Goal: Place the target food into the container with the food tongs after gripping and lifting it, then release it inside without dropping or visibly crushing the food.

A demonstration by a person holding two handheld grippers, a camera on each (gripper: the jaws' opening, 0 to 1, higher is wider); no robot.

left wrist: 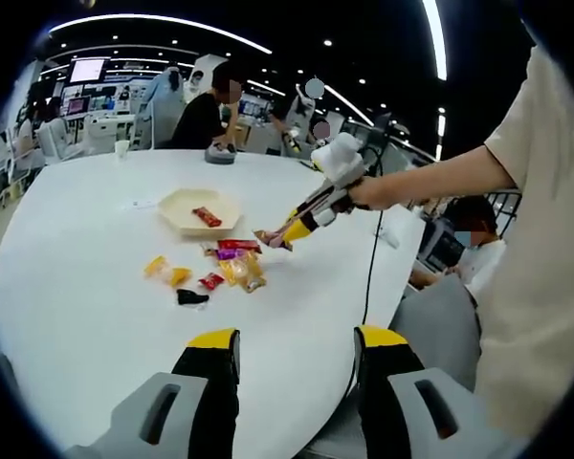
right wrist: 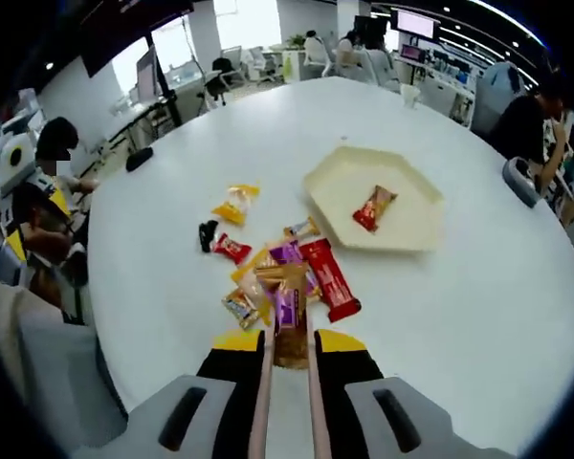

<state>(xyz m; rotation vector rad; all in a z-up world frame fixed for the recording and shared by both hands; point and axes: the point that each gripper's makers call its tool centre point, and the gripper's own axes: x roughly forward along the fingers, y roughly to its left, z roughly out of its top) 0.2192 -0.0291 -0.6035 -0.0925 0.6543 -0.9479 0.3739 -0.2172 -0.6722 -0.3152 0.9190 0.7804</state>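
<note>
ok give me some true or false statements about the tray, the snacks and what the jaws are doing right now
1. The cream tray holds one red-wrapped snack. True.
2. The right gripper works tongs that pinch a brown wrapped snack. True.
3. The left gripper is clamped on a snack. False: its jaws stand open with nothing between them, over the white table.
4. The pinched snack is already inside the tray. False: it is at the snack pile, beside the tray.
5. A small black packet lies apart from the pile. True.
</note>
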